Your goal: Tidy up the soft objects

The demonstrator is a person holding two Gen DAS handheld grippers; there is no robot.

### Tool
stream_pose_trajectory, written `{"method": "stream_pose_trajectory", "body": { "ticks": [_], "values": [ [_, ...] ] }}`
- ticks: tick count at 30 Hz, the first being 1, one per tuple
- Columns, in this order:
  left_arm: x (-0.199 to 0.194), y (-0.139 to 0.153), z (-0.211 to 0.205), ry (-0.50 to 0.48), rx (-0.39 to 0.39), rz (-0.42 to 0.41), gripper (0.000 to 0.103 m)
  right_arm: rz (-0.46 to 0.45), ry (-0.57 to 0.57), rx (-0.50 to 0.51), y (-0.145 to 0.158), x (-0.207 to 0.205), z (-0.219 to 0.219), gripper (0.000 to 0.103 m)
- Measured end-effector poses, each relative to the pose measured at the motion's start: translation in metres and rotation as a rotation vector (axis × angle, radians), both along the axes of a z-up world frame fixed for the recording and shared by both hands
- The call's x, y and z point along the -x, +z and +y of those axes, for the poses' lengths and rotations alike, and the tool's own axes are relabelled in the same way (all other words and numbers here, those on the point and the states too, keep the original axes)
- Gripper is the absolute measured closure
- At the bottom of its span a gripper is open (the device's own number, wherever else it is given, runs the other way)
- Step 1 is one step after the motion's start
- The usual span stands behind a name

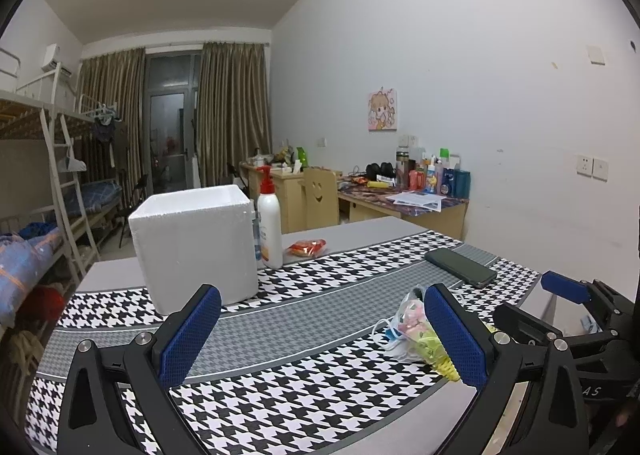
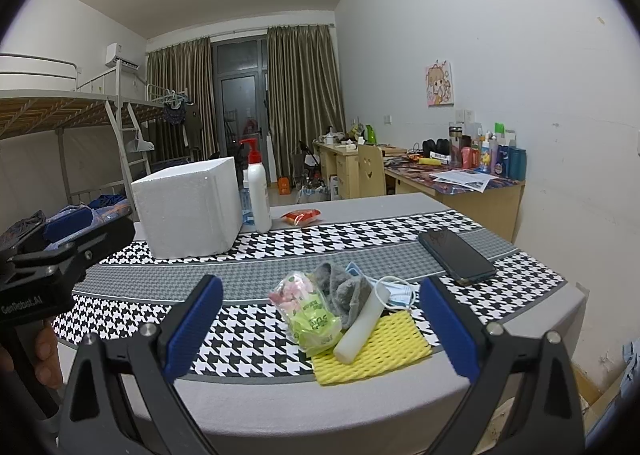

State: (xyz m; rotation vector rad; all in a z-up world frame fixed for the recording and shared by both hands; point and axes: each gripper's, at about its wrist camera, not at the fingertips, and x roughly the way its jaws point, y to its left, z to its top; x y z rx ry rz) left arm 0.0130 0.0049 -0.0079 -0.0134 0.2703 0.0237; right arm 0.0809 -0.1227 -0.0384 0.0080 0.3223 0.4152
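A blocky white foam box (image 2: 188, 211) is standing far left on the houndstooth-patterned tabletop (image 2: 280, 247), just beside a smooth white pump bottle (image 2: 258, 191). The left tool (image 1: 322, 331) is gaping wide, empty. Near centre-right, a crinkly green plastic bag (image 2: 308, 315), fuzzy grey cloth (image 2: 344, 291), white foam cylinder (image 2: 362, 329) and yellow netted foam sheet (image 2: 376, 351) are lying bunched together. The right tool (image 2: 320, 331) is hanging spread, empty.

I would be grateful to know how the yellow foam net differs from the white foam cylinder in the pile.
The yellow foam net lies flat and ribbed; the white foam cylinder is smooth and round. The net sits at the bottom; the cylinder rests across it. Both lie between the open right gripper fingers.
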Motion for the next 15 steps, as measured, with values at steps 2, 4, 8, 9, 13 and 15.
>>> {"method": "stream_pose_trajectory", "body": {
  "ticks": [2,4,8,9,13,15],
  "values": [
    [-0.002,-0.001,0.0,-0.003,0.0,0.006,0.001,0.003,0.003,0.002,-0.001,-0.002,0.001,0.003],
    [-0.004,-0.001,-0.001,-0.002,-0.003,0.011,0.001,0.007,0.003,0.003,0.0,-0.004,0.001,0.003],
    [-0.008,-0.002,0.0,-0.001,0.004,0.022,0.001,0.011,0.004,0.003,-0.001,-0.007,0.001,0.003],
    [-0.009,-0.003,0.0,-0.001,0.005,0.025,0.001,0.013,0.004,0.004,-0.002,-0.008,0.001,0.003],
    [-0.018,-0.008,-0.001,-0.007,0.008,0.049,0.001,0.02,-0.001,0.006,-0.004,-0.012,-0.001,0.003],
    [-0.023,-0.011,-0.003,-0.004,0.003,0.067,0.001,0.028,0.0,0.005,-0.006,-0.015,-0.002,0.003]
  ]
}}
